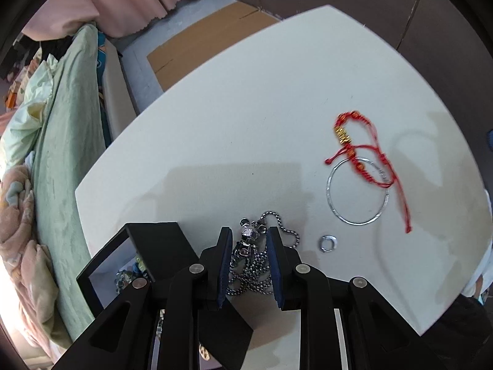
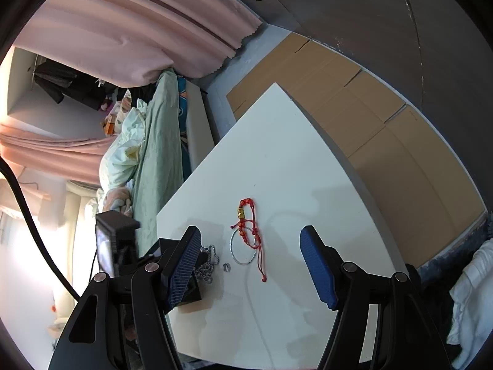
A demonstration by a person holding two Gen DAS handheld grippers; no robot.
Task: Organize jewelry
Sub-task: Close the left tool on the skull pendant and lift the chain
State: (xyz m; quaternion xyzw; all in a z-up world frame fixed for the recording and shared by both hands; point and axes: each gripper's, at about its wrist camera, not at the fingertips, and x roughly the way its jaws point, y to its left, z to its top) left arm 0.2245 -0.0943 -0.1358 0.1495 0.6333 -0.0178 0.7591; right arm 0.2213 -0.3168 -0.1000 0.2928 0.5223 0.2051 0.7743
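Your left gripper (image 1: 249, 240) sits low over the near edge of the white desk (image 1: 246, 117), its blue ribbed pads narrowed to a slim gap around the bead-chain necklace (image 1: 262, 277). The chain is heaped in dull metal coils between the jaws, and its little bear pendant (image 1: 248, 237) with a faceted pale stone stands in the gap; whether the pads actually press it, you cannot tell. Just left of that gripper lies an open black box (image 1: 154, 246) with flat matte walls and some glassy beads inside.

Your right gripper (image 2: 250, 246) hangs above the desk with its jaws spread wide and nothing between them.

Beside the necklace is a small silver ring (image 1: 328, 242), shiny and open-ended. A little farther on lies a thin polished bangle (image 1: 331, 203), a plain round hoop. The red cord bracelet (image 1: 366, 154), knotted and braided with gold beads, is draped across the bangle's far rim, its loose tail trailing off to the right.

Beyond the desk are flattened brown cardboard (image 2: 369, 117) on the floor, a bed with a crumpled pale green sheet (image 1: 67, 129), and pink pleated curtains (image 2: 138, 30).
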